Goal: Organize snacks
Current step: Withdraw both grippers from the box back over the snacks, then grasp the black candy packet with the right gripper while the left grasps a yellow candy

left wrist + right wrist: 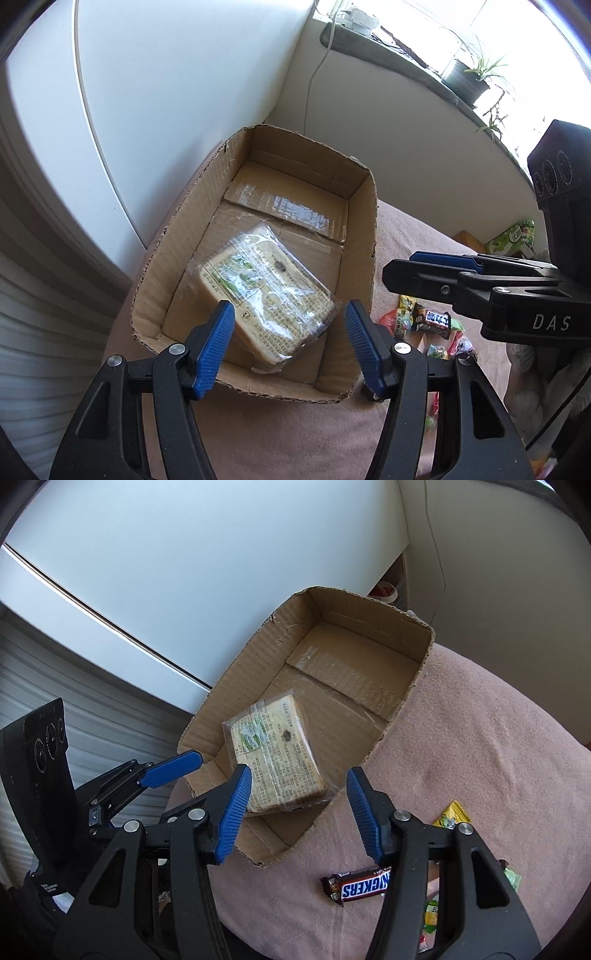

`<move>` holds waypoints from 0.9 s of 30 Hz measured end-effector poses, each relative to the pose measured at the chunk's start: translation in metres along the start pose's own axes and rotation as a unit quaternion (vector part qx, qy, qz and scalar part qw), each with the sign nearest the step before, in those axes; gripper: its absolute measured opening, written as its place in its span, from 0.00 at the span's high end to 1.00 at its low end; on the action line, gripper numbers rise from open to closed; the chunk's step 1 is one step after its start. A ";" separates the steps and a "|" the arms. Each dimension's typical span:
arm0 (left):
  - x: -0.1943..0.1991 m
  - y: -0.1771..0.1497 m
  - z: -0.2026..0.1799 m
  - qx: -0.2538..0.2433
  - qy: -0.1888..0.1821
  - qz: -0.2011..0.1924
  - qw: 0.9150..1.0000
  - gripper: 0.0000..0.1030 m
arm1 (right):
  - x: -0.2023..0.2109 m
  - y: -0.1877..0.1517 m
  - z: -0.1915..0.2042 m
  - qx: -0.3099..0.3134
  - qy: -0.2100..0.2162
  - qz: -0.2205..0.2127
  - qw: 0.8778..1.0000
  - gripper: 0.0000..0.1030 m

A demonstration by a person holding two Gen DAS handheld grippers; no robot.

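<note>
Both claws, left gripper (290, 345) and right gripper (299, 812), are released, holding nothing. 1 clear-wrapped cracker pack (275, 755) lies inside the brown cardboard box (402, 698). Risk: descending onto the brown Snickers bar (356, 886) could scatter neighbouring sweets.

The box (364, 236) is matt, rough corrugated cardboard (glossy tape on its floor); the cracker pack (264, 291) wears shiny clear film; the cloth (480, 760) looks soft, fuzzy.

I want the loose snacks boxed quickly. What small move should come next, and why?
Probably lower the open right gripper onto the Snickers bar lying on the pink cloth. The cardboard box holds only the wrapped cracker pack, and both grippers are empty.
</note>
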State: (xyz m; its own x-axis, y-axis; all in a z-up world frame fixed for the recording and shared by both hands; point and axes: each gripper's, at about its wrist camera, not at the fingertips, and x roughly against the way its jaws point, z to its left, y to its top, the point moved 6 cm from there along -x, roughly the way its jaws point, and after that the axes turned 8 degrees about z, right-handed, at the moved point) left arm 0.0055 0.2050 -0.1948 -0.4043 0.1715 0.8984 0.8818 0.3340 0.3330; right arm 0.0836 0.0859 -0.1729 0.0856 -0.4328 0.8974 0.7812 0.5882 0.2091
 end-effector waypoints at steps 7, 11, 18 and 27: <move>0.008 -0.013 -0.031 -0.056 0.007 -0.003 0.998 0.41 | 0.043 -0.037 -0.048 -0.050 -0.033 -0.050 0.997 0.45; 0.009 -0.025 -0.054 -0.092 0.004 0.002 0.996 0.41 | 0.067 -0.066 -0.073 -0.059 -0.078 -0.059 0.993 0.45; 0.002 -0.046 -0.095 -0.141 -0.017 0.022 0.990 0.41 | 0.089 -0.123 -0.116 -0.094 -0.129 -0.045 0.986 0.45; -0.032 -0.073 -0.128 -0.166 -0.036 0.075 0.983 0.62 | 0.073 -0.190 -0.164 -0.146 -0.176 0.007 0.973 0.45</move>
State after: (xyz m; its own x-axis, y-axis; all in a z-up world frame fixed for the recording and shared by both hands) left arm -0.0151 0.0566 -0.2112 -0.2699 0.2637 0.9261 0.9584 -0.0195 0.2849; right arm 0.0426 -0.1694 -0.2112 -0.0805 -0.1347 0.9876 0.9283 0.3508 0.1235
